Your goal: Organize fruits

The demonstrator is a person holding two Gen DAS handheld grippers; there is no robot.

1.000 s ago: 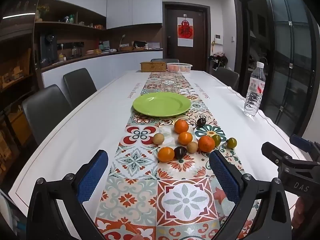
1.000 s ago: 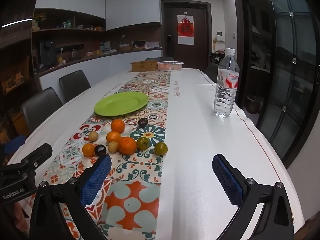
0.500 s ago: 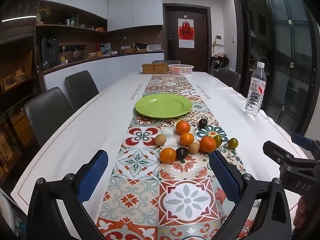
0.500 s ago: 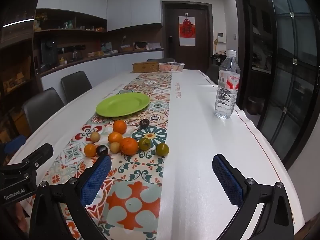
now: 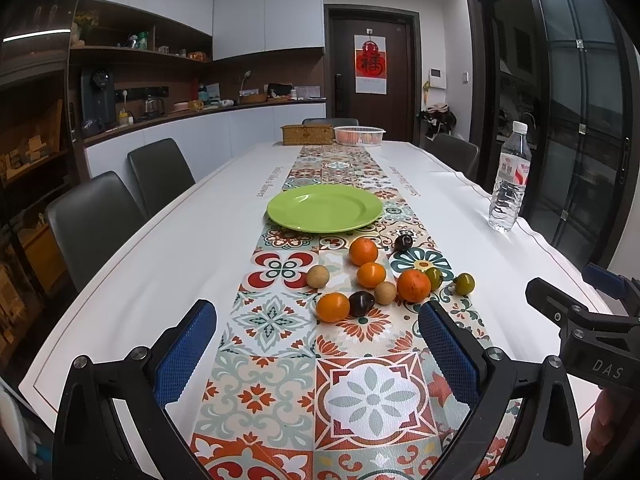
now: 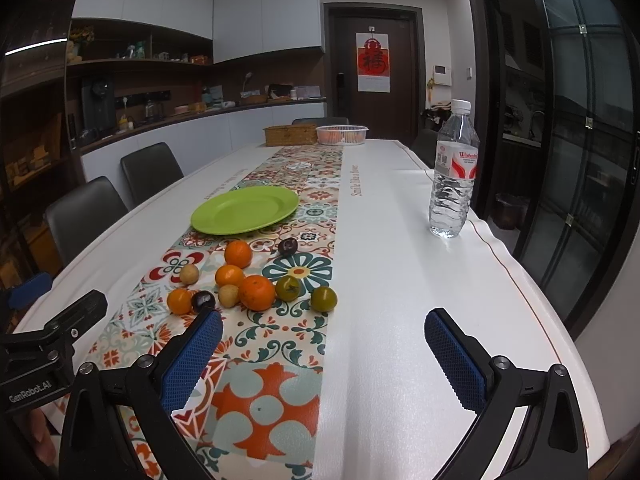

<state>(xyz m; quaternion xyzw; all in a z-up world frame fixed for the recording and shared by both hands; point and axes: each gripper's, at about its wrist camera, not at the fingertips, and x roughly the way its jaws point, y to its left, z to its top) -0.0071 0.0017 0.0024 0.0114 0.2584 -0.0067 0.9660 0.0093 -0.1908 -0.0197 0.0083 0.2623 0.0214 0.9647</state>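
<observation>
Several small fruits lie in a cluster on the patterned table runner (image 5: 276, 320): oranges (image 5: 413, 285) (image 6: 257, 292), dark plums (image 5: 361, 303) (image 6: 203, 300), tan round fruits (image 5: 318, 276) and green tomatoes (image 5: 464, 283) (image 6: 323, 298). An empty green plate (image 5: 324, 208) (image 6: 245, 209) sits just beyond them. My left gripper (image 5: 316, 350) is open and empty, above the runner short of the fruit. My right gripper (image 6: 322, 350) is open and empty, to the right of the cluster; its body shows in the left wrist view (image 5: 580, 328).
A water bottle (image 6: 454, 172) (image 5: 510, 184) stands near the table's right edge. A wicker box (image 5: 307, 134) and a white basket (image 5: 359, 135) sit at the far end. Dark chairs (image 5: 92, 216) line the left side.
Both grippers have tilted or risen slightly, so the fruit and plate sit a little lower in both views. Both stay open and nothing on the table has moved.
</observation>
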